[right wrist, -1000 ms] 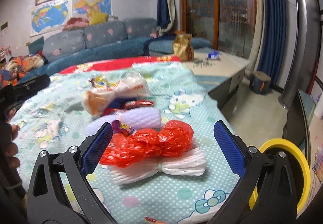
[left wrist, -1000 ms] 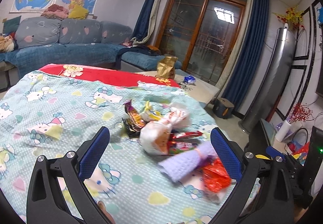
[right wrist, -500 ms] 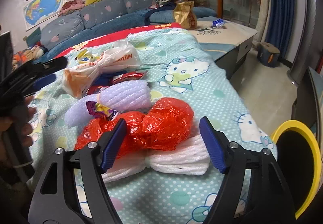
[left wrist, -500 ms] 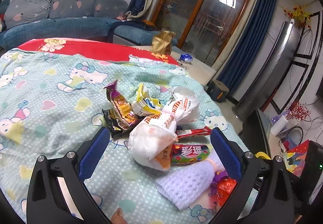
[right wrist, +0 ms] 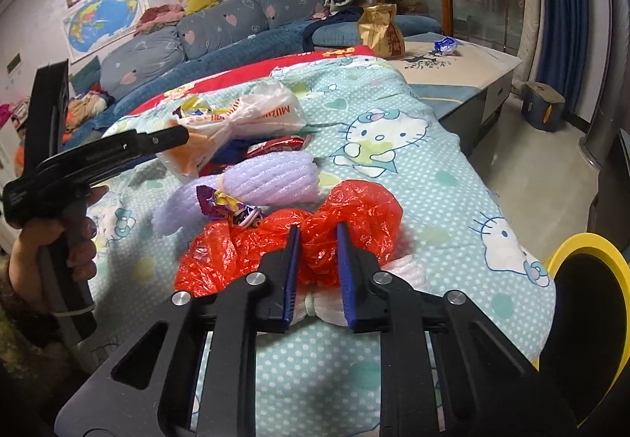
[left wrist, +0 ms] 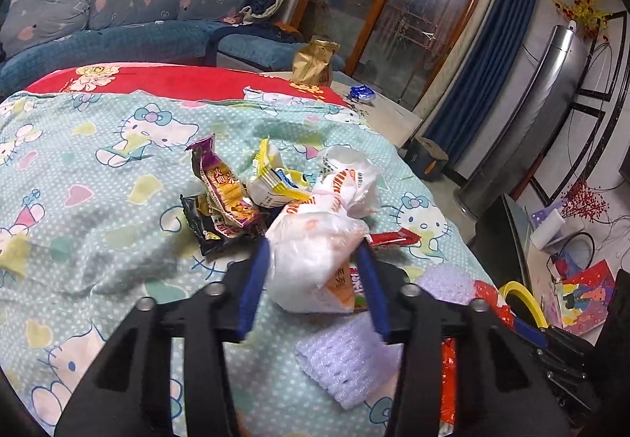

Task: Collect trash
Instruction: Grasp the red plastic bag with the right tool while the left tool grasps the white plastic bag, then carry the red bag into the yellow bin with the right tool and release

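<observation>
- The left gripper (left wrist: 315, 260) has just been closing, and its blue pads now press on both sides of a knotted white plastic bag (left wrist: 315, 256) with orange print, which bulges between the fingers.
- That white bag rests on the Hello Kitty bedsheet (left wrist: 98, 208), at the near edge of a loose heap of litter.
- Just behind the bag lie a purple snack wrapper (left wrist: 220, 185) standing half upright, a black wrapper (left wrist: 204, 228) flat beneath it, and a crumpled white-and-yellow packet (left wrist: 275, 181).
- A thin red wrapper (left wrist: 393, 238) lies just right of the bag, on the sheet.
- A lilac foam net sleeve (left wrist: 346, 362) lies below the left gripper's right finger, nearer the camera than the bag.
- The right gripper (right wrist: 317, 252) has also just been closing; its pads are nearly together and pinch a fold of a crumpled red plastic bag (right wrist: 354, 212).
- The red bag sits on top of a white foam net (right wrist: 405, 271), near the bed's edge.
- A small purple candy wrapper (right wrist: 224, 202) lies touching the red bag's far left side, against the lilac foam sleeve.
- In the right wrist view, a hand (right wrist: 51, 252) grips the handle of the left gripper at the left edge.
- A yellow-rimmed bin (right wrist: 582, 248) stands beside the bed at the right.
- A brown paper bag (right wrist: 380, 29) stands upright on the low table beyond the bed.
</observation>
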Available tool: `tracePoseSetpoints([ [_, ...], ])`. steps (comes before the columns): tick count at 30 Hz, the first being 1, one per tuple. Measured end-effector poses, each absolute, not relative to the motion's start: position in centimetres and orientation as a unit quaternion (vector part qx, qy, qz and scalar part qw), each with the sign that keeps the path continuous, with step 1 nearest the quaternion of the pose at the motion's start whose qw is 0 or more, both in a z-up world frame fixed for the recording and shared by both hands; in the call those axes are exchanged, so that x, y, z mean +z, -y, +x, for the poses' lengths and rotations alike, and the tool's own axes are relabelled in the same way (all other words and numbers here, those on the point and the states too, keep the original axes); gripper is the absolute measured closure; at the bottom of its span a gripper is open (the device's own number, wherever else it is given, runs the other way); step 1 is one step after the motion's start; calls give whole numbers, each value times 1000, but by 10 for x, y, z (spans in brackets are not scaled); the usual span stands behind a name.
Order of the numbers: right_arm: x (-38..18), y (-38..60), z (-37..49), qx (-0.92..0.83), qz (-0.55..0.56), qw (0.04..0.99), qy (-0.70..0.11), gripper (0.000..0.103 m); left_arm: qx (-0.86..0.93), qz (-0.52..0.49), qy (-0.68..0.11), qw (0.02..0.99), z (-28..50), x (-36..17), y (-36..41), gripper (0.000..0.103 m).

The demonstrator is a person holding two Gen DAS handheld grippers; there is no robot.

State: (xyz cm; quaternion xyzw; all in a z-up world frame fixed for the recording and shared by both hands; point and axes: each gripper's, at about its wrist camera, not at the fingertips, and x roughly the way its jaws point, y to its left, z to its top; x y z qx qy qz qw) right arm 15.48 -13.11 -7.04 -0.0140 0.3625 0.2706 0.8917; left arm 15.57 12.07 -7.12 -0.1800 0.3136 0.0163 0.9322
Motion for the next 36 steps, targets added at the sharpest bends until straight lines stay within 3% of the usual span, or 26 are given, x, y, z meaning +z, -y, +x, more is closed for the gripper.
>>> tracePoseSetpoints([
  [4,-64,137,152,267,-8,896,-356,92,12,-170,-312,935,152,-65,-113,78],
  [36,-13,227,142,179,50,944,-273,93,-89,-107,-234,962,117,6,-31,89],
])
